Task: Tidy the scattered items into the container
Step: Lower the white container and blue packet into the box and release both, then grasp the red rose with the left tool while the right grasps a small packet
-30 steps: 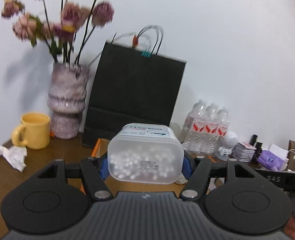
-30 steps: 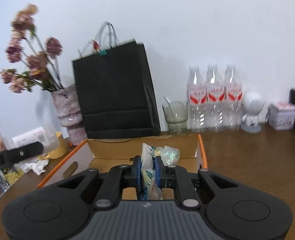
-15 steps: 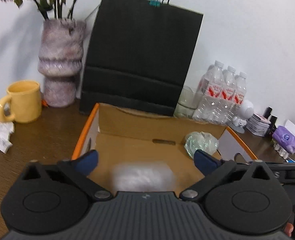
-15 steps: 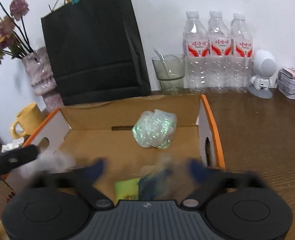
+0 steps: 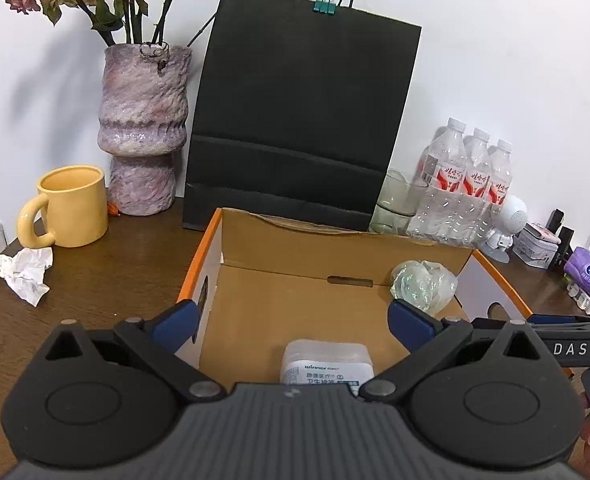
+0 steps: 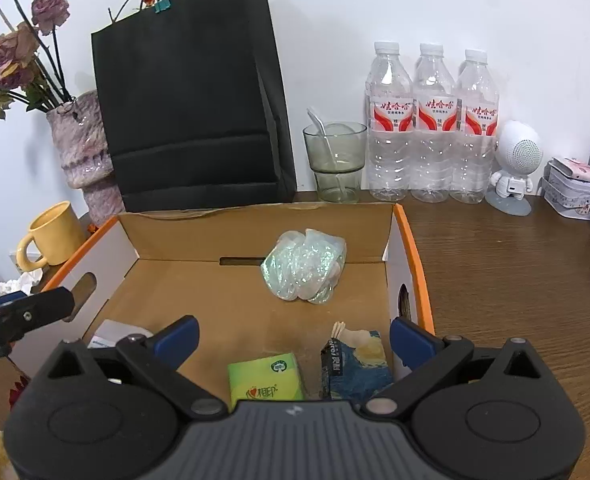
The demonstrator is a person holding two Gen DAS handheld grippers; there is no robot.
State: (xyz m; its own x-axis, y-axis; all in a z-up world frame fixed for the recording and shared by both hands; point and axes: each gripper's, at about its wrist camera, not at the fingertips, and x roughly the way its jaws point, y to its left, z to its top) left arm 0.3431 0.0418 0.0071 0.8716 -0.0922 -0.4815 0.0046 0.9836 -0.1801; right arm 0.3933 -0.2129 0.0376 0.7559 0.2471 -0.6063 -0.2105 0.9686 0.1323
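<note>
From the left wrist view we see the frosted cotton-swab tub (image 5: 327, 362) lying on the floor of the cardboard box (image 5: 337, 236), right under the left gripper (image 5: 293, 320), whose blue-tipped jaws stand wide apart with nothing between them. The right wrist view shows what the left cannot: a green tissue pack (image 6: 265, 378) and a dark blue snack packet (image 6: 355, 364) side by side near the box's front, below the right gripper (image 6: 293, 334), its jaws likewise spread and empty. Both views share the iridescent plastic bundle (image 6: 303, 271) resting against the back wall. The middle of the box floor lies bare, ringed by orange-edged walls. Behind the box stand a black paper bag (image 5: 303, 120), a glass with a spoon (image 6: 336, 162) and three water bottles (image 6: 433, 124); to the left sit a yellow mug (image 5: 73, 212), a purple vase (image 5: 143, 120) and crumpled paper (image 5: 19, 272) on the wooden table (image 6: 515, 272).
</note>
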